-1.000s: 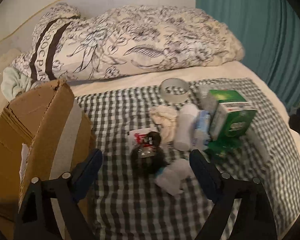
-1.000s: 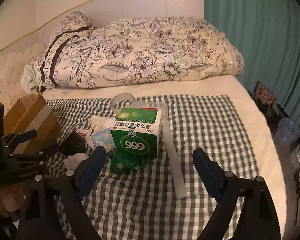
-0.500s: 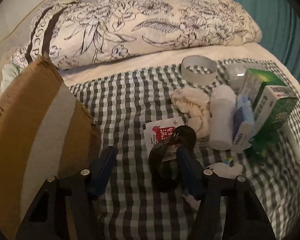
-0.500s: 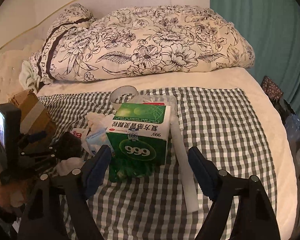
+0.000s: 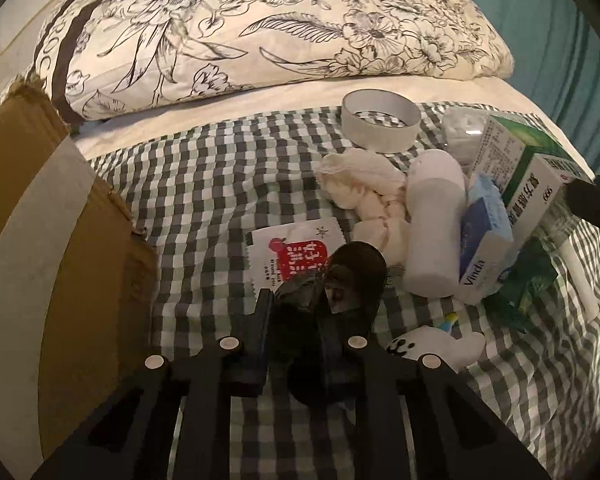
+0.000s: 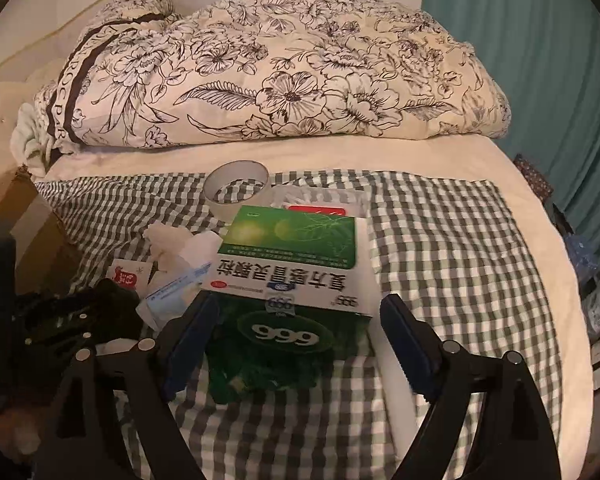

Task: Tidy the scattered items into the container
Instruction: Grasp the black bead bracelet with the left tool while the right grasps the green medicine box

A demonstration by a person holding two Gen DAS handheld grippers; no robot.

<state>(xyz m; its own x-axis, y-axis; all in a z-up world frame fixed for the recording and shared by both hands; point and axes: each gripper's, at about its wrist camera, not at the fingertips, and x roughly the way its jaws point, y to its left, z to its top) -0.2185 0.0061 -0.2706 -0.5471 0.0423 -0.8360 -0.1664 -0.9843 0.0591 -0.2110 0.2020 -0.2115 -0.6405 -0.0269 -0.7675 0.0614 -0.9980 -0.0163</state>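
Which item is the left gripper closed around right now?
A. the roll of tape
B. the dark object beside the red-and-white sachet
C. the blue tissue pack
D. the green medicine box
B: in the left wrist view the left gripper has its fingers pressed against both sides of the dark object, while the right gripper is open at the green medicine box.

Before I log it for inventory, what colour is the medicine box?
Green and white medicine box, clearest in the right wrist view.

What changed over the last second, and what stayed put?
The left gripper came forward and closed on the black object. The right gripper advanced, open, to straddle the green medicine box. The tape roll, white bottle and cardboard box stayed put.
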